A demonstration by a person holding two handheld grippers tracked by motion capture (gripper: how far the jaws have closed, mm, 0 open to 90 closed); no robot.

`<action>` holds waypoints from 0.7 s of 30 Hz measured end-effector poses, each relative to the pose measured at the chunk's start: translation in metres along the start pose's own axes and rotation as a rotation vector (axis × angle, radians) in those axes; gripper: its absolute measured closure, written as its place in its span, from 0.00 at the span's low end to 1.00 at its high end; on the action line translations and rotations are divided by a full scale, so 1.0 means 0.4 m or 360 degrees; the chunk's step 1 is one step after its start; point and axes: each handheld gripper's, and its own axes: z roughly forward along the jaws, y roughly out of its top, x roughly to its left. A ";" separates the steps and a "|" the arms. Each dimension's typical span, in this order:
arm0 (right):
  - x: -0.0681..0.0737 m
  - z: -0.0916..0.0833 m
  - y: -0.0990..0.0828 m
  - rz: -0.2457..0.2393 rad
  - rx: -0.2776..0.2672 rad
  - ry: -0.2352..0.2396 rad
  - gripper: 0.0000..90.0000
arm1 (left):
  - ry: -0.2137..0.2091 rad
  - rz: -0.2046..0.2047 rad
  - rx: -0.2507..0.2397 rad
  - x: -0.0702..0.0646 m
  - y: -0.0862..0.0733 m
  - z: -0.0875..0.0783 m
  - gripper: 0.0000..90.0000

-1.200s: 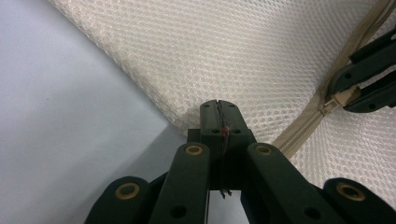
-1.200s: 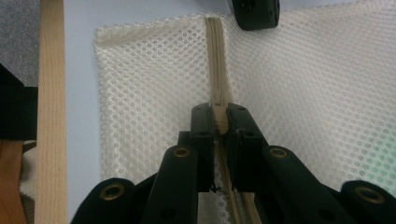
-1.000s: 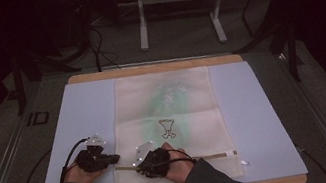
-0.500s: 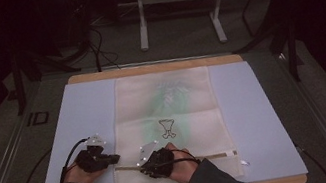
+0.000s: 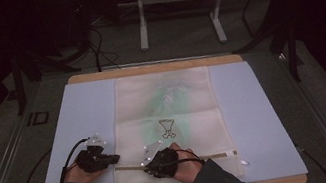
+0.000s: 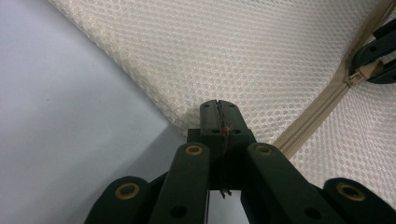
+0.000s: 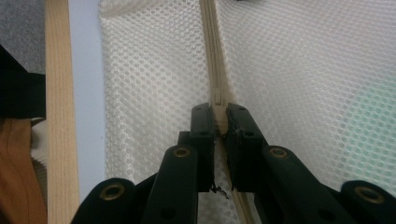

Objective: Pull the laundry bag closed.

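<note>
A mesh bag (image 5: 169, 126) lies flat on a blue mat (image 5: 252, 121) that covers the table (image 5: 156, 67). The bag's zipper (image 5: 213, 156) runs across its near end, parallel to the table's near edge.

Left gripper (image 6: 219, 109): jaws together, clamped on the bag's corner at the zipper's end, with the mesh edge caught between the tips. In the high view this gripper (image 5: 111, 158) sits at the bag's left edge, low against the mat. Judgement: it serves as an anchor, holding the fabric taut so that the zipper does not bunch up when pulled.

Right gripper (image 7: 220, 116): jaws closed on the slider (image 7: 219, 113), which stands pinched between the two tips, the zipper tape running straight ahead of it. In the high view the right gripper (image 5: 150, 167) rests on the zipper line not far from the left one; the slider (image 6: 360, 73) also appears in the left gripper view, held by the other jaws. Behind the slider the tape looks parted, though the jaws hide most of that stretch; ahead of it the teeth are meshed.

Judgement: the work in hand is running the slider along the zipper, and it is near its start, since most of the zipper's length lies to the right of the slider. The pull should follow the tape's line; a sideways tug risks slipping off the small slider or dragging the bag across the mat.
</note>
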 end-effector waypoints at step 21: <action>-0.007 -0.025 -0.032 0.0017 0.0031 -0.0024 0.92 | -0.0003 -0.0008 -0.0005 0.000 -0.001 0.000 1.00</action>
